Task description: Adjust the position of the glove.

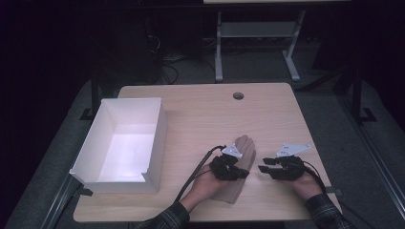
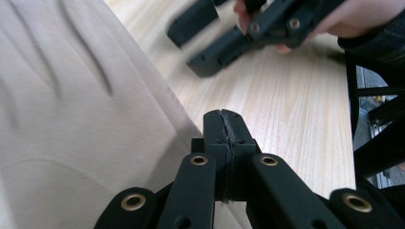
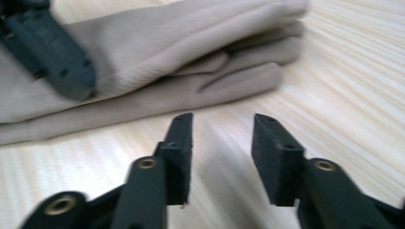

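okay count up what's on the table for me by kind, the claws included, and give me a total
Beige gloves: 1, the glove lying flat on the table
White boxes: 1, the open box at the left
Black claws: 2, the left claw shut beside the glove, the right claw open over bare wood
Total: 4

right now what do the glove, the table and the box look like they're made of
Glove: soft beige fabric, matte, probably knit or suede-like; it creases and shows stitched ridges.
Table: light wood or wood-look laminate, with straight grain lines and a smooth surface.
Box: white, thin, flat walls, likely cardboard or plastic; hard to tell.
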